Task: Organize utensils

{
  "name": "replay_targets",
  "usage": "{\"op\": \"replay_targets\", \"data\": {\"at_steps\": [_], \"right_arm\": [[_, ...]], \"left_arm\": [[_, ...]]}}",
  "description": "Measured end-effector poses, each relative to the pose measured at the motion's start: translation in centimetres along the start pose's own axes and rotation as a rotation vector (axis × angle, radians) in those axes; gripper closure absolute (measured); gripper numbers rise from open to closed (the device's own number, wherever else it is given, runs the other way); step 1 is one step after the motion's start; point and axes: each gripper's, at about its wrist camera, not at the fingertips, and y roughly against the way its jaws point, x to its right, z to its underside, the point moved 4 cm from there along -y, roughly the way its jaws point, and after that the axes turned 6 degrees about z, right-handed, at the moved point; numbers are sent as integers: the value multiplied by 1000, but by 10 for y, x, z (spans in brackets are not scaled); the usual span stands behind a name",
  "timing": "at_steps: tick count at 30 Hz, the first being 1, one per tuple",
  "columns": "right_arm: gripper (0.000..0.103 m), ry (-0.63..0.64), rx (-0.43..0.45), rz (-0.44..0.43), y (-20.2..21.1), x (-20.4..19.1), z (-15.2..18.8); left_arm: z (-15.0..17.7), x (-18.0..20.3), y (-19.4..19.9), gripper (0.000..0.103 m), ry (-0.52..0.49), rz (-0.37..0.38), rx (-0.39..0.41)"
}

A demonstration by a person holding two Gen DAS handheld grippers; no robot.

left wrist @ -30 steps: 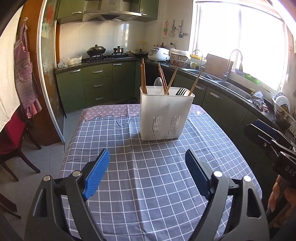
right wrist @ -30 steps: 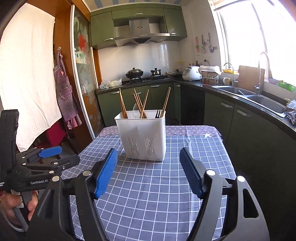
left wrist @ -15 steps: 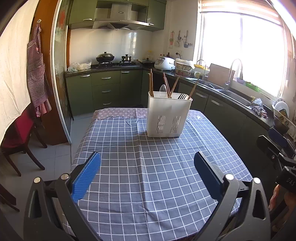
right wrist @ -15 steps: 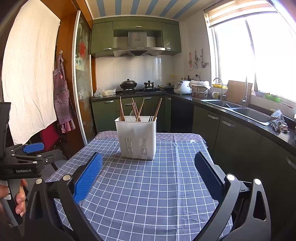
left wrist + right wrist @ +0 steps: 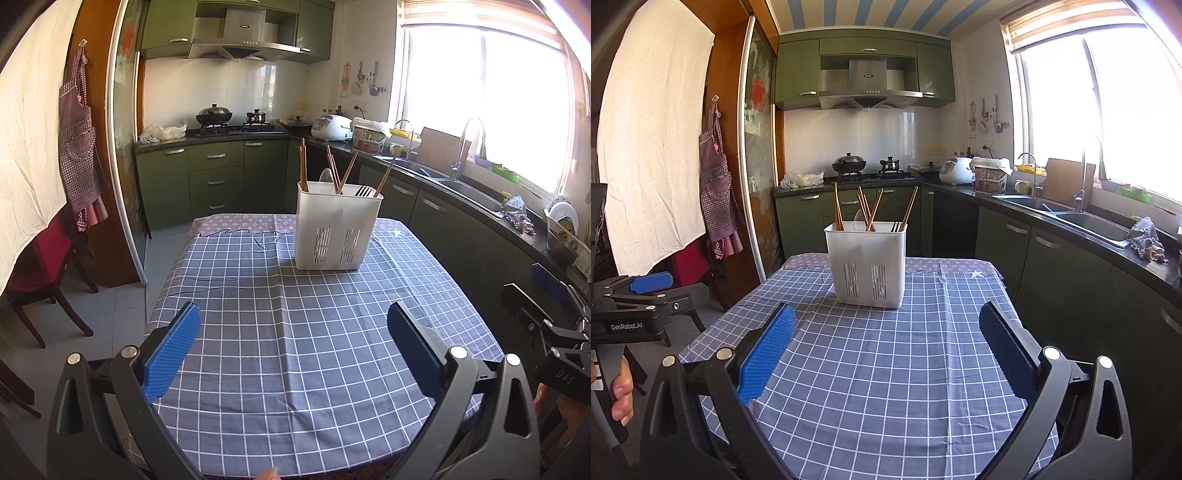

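A white slotted utensil holder (image 5: 336,229) (image 5: 868,266) stands upright at the far end of the table. Wooden chopsticks (image 5: 343,173) (image 5: 873,208), a spoon (image 5: 325,175) and a fork (image 5: 364,191) stick out of it. My left gripper (image 5: 293,332) hangs over the near part of the checked tablecloth (image 5: 295,350), wide open and empty, well short of the holder. My right gripper (image 5: 886,332) is likewise wide open with nothing between its blue pads (image 5: 768,350). Each gripper shows at the edge of the other's view, held by a hand (image 5: 622,391).
Green kitchen cabinets (image 5: 214,177) and a counter with a sink (image 5: 1086,221) run behind and to the right of the table. A red chair (image 5: 40,266) stands at the left. An apron (image 5: 79,147) hangs by a sliding door. Table edges lie close on both sides.
Both grippers pulled back from the holder, which now looks smaller and farther off. Their jaws spread wider. Since half a second ago little has moved.
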Motion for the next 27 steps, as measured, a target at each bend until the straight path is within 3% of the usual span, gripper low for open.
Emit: {"op": "replay_targets", "data": {"at_steps": [27], "right_arm": [[5,15,-6,-29,1,-11,-1]], "left_arm": [[8,-4,6,7,-8,-16,4]]}}
